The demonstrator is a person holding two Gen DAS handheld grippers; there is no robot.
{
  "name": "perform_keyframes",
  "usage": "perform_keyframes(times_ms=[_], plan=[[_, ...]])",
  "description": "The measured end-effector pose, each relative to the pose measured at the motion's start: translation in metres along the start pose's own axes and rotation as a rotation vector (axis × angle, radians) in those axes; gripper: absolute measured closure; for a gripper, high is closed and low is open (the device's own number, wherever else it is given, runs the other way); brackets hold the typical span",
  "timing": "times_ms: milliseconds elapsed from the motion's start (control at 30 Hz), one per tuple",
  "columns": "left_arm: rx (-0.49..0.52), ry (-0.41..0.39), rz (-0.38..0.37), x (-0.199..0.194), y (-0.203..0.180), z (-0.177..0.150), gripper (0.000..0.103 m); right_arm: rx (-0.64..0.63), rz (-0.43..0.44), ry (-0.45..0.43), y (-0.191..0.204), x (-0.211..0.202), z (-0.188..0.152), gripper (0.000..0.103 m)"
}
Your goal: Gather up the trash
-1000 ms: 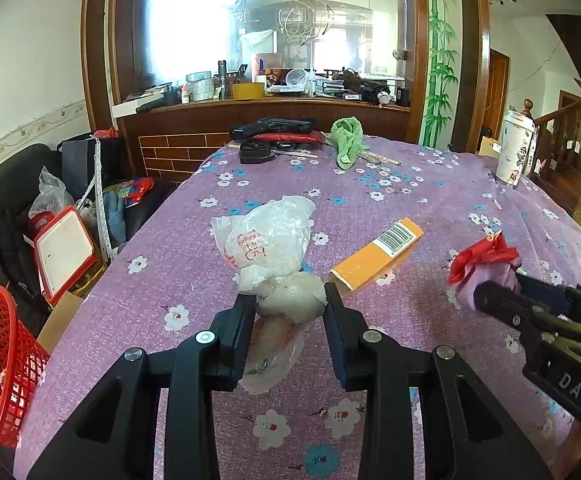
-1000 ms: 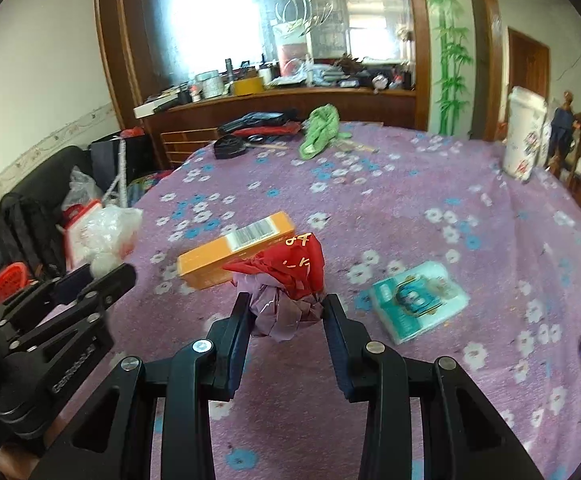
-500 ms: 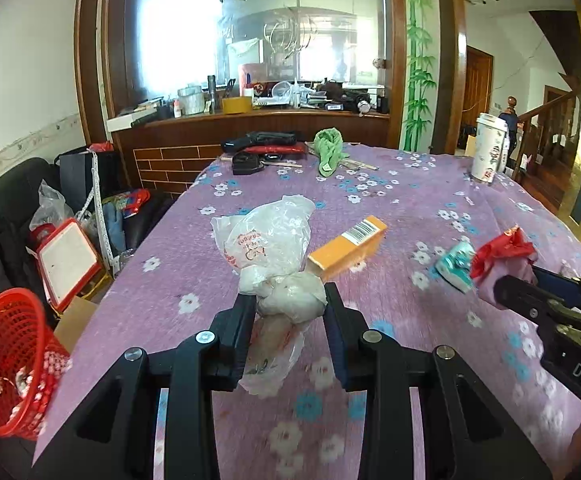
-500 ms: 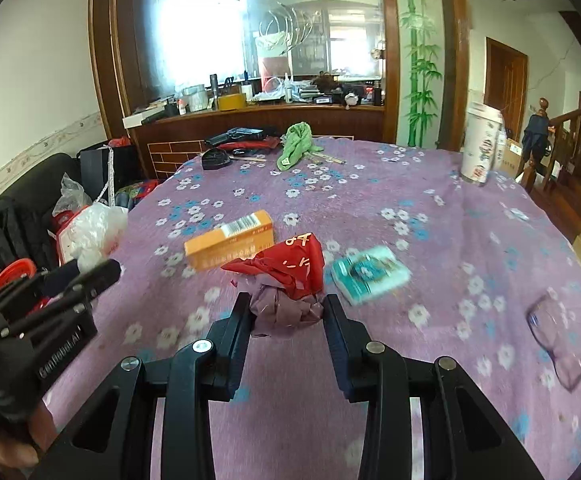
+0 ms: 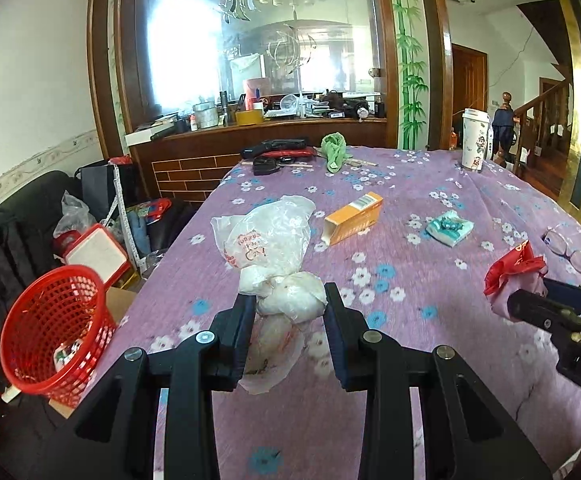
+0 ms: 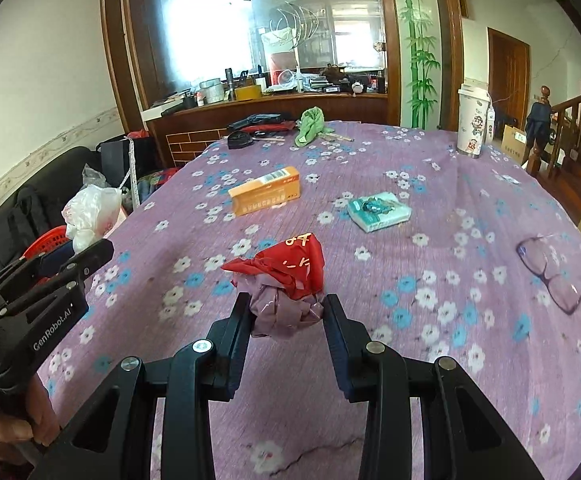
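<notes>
Basket: a red basket (image 5: 52, 328) stands on the floor just off the surface's (image 5: 430, 360) left edge.
Left tongs (image 5: 290, 308): clamped on a knotted white plastic bag (image 5: 274, 248), held above the surface near that edge.
Middle: an orange box (image 5: 354, 218) and a tissue pack (image 5: 449, 227) lie apart with bare cloth around them.
Right tongs (image 6: 286, 308): clamped on a red and mauve bag wad (image 6: 290, 276).
Right edge: glasses (image 6: 550, 272) lie close to it.
Change: the basket shows more fully than a second ago; box and pack sit farther off.

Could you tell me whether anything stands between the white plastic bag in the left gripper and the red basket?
Nothing visible does: the white plastic bag hangs over the table's edge, and the red basket stands open-mouthed, lower left.
</notes>
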State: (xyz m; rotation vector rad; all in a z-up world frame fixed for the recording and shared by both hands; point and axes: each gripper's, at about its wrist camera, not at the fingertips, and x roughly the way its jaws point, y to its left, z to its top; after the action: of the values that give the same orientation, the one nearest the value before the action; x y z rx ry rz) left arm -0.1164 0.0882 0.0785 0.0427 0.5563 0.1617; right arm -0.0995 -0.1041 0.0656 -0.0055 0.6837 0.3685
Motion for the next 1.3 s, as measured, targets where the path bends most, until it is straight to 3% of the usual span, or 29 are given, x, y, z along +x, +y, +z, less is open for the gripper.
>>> perform_keyframes(times_ms=[533, 1300], plan=[[-0.019, -0.021, 0.022, -0.022, 0.016, -0.015, 0.070, -0.041, 0.002, -0.008, 0.027, -0.016, -0.004, 0.064], [-0.033, -0.019, 0.038, -0.019, 0.023, -0.018, 0.070, -0.050, 0.007, 0.012, 0.035, -0.009, -0.004, 0.064]])
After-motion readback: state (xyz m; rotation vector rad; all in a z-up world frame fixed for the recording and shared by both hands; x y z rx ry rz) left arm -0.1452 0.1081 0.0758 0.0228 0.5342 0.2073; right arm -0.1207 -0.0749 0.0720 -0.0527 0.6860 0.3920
